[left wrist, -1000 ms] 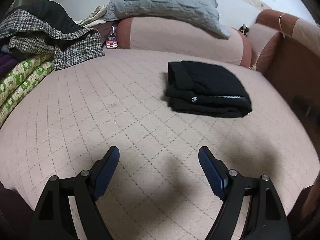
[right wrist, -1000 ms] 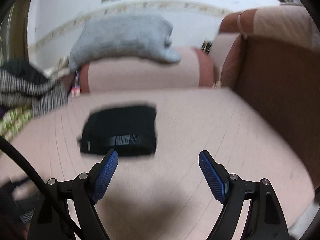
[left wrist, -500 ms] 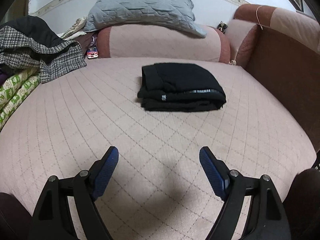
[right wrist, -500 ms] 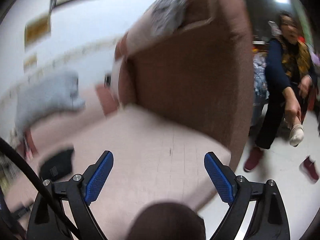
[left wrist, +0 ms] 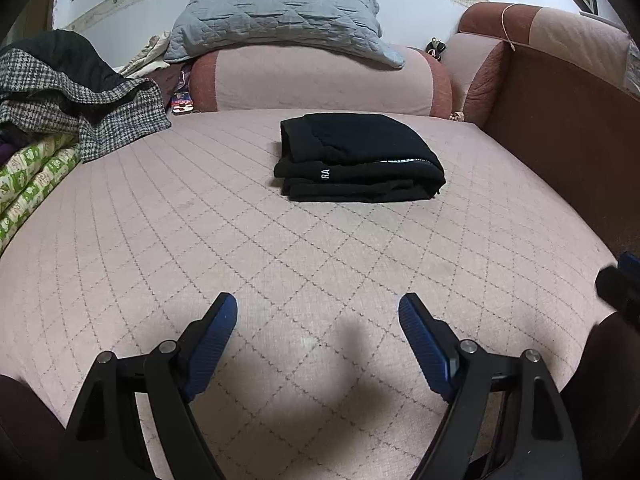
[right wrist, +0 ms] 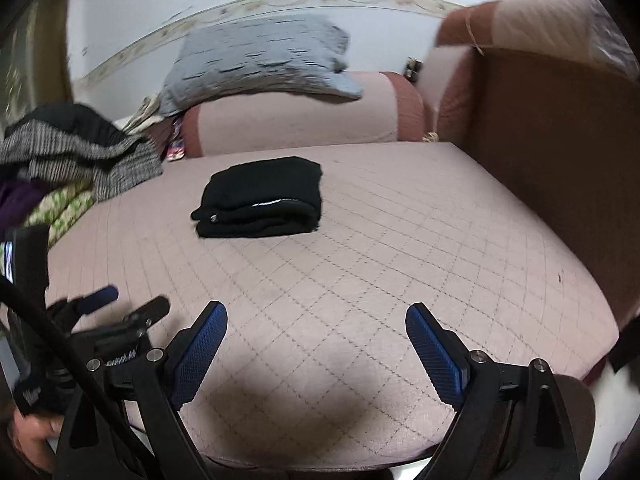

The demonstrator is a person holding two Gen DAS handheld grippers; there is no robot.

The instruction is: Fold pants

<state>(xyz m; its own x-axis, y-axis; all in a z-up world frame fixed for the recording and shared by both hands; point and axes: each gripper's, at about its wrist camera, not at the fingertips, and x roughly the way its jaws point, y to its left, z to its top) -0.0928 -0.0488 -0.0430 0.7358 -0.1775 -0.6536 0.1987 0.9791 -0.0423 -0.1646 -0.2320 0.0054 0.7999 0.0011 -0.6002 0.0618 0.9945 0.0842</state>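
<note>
Pink quilted bed (left wrist: 200, 240) is stretching out under both tools. Left gripper (left wrist: 318, 312) is hovering wide apart, holding nothing; right gripper (right wrist: 316, 318) is doing likewise beside it. Well ahead of them, the black pants (left wrist: 356, 160) are lying folded on the bed, near a bolster (left wrist: 312, 80) carrying a grey pillow (left wrist: 280, 12).

Right hand-held gripper (right wrist: 316, 316): swung back from the sofa's end and the room beyond; now faces the folded pants (right wrist: 260, 198). Left hand-held gripper (left wrist: 318, 308): pants (left wrist: 358, 158) shifted to centre view.
</note>
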